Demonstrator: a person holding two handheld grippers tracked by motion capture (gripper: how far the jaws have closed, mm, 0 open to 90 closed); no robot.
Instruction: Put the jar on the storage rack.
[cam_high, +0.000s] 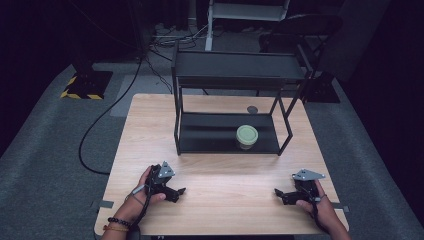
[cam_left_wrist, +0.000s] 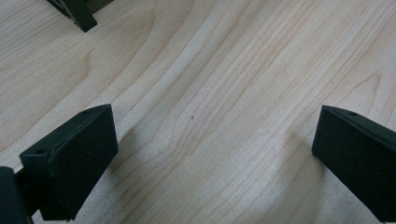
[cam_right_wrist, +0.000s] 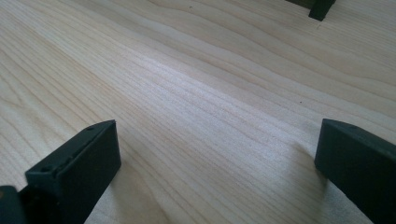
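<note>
Left gripper (cam_high: 176, 192): we hold it released, jaws wide, low over the table (cam_high: 225, 180).
Right gripper (cam_high: 281, 194): released too.
Jar (cam_high: 247, 136): ahead of both grippers, well apart, on the rack's (cam_high: 229, 141) lower shelf.

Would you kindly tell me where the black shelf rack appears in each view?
High view: black shelf rack, centre of the picture.
Left gripper view: a rack foot, top left corner.
Right gripper view: a rack foot, top right corner.
Shared landmark: the light wooden table.
</note>
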